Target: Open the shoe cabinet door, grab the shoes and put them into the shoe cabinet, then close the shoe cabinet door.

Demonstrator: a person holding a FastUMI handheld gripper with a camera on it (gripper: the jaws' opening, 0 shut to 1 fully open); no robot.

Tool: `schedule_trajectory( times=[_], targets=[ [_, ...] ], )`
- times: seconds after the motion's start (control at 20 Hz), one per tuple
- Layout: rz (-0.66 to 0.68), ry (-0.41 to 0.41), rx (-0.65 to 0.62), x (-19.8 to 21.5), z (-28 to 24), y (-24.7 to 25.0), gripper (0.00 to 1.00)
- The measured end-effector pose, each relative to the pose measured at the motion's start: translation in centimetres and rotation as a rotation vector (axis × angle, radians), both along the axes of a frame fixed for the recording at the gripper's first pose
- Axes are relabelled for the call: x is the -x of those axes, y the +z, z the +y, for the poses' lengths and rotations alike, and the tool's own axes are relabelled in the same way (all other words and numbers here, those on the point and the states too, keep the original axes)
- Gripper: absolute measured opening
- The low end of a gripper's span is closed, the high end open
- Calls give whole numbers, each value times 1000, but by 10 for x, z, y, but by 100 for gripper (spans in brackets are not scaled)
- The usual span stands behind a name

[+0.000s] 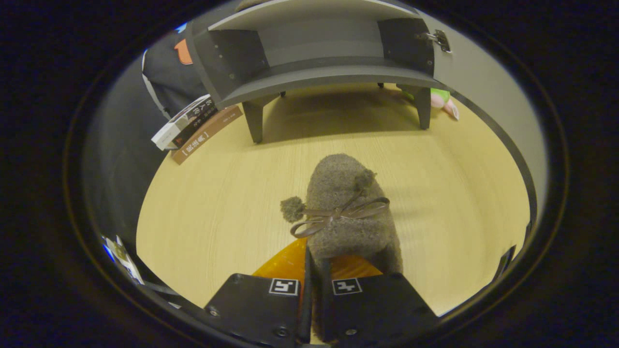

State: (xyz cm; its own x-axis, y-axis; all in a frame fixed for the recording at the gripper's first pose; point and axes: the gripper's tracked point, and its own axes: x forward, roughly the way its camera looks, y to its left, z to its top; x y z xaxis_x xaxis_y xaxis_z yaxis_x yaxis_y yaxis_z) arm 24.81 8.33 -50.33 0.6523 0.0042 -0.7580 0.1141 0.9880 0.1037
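Note:
A fuzzy grey-brown shoe (346, 212) with a ribbon bow and two pompoms lies on the pale wooden table (213, 212), toe pointing away from me toward the cabinet. My gripper (315, 282) is shut on the shoe's heel rim, a thin strip of the fabric pinched between the two fingers. An orange inner sole shows on both sides of the fingers. Beyond the shoe stands the dark grey shoe cabinet (319, 72) on short legs, its door (483, 77) swung open to the right, hinge visible, its shelf bare.
A stack of books (196, 128) leans beside the cabinet's left leg. A small pink and green toy (442, 99) lies by its right leg, at the foot of the open door. Bare tabletop stretches between shoe and cabinet.

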Motion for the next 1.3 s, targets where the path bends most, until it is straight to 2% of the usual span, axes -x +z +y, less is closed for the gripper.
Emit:
schedule_trajectory(
  times=[0.05, 0.15, 0.45, 0.65, 0.9, 1.1, 1.3],
  targets=[
    [1, 3, 21, 0, 2, 1, 8],
    [1, 2, 57, 1, 0, 8, 7],
    [-15, -13, 50, 11, -6, 39, 7],
    [-69, -25, 69, 19, -12, 80, 7],
    [-160, -31, 128, 31, -18, 153, 7],
    [-278, -15, 130, 39, -11, 234, 7],
    [-407, -56, 146, 37, -17, 317, 7]
  ],
)
